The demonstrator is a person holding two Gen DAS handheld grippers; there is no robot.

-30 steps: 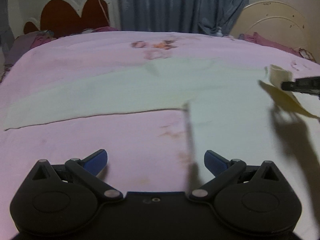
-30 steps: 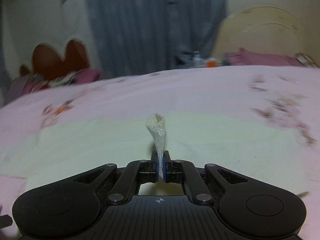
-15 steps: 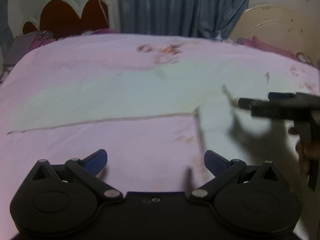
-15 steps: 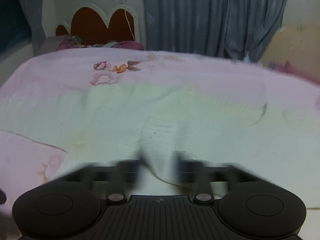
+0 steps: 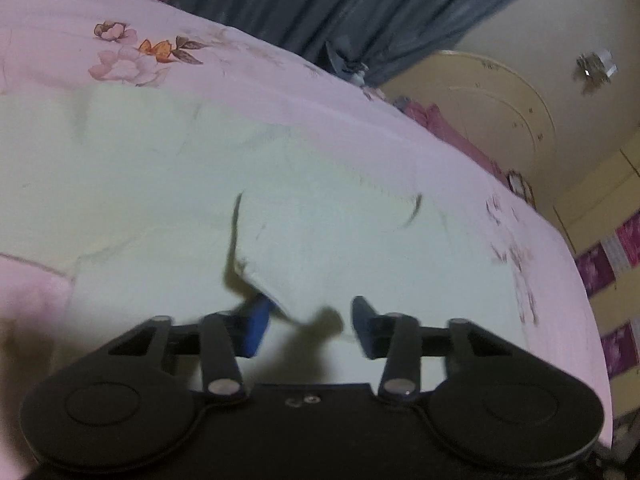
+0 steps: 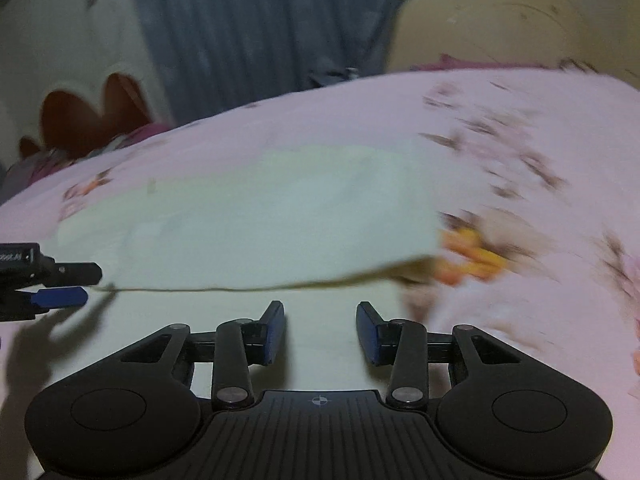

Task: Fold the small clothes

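Observation:
A pale greenish-white garment [image 5: 168,184] lies spread on the pink flowered bedsheet [image 5: 60,20], with one layer folded over it. My left gripper [image 5: 310,326] hangs low over it, jaws closing. The corner of the folded flap [image 5: 288,280] sits between the pads, with a gap still showing on the right side. In the right wrist view, my right gripper [image 6: 320,332] hovers over the garment [image 6: 248,216] just short of the fold's edge [image 6: 240,289]. Its jaws are closing with nothing between them. The left gripper [image 6: 92,284] shows at the far left, at the end of that edge.
Beyond the bed hang a blue curtain [image 5: 320,8] and a red heart-shaped headboard [image 6: 84,116]. A cream rounded board [image 5: 492,104] stands at the back right, with pink cloth [image 5: 432,120] heaped before it. The bed's edge [image 5: 592,320] falls away on the right.
My right gripper let go of the pinched bit of cloth and opened, then swung right. My left gripper moved right onto the garment, and its wide jaws narrowed around the flap's corner.

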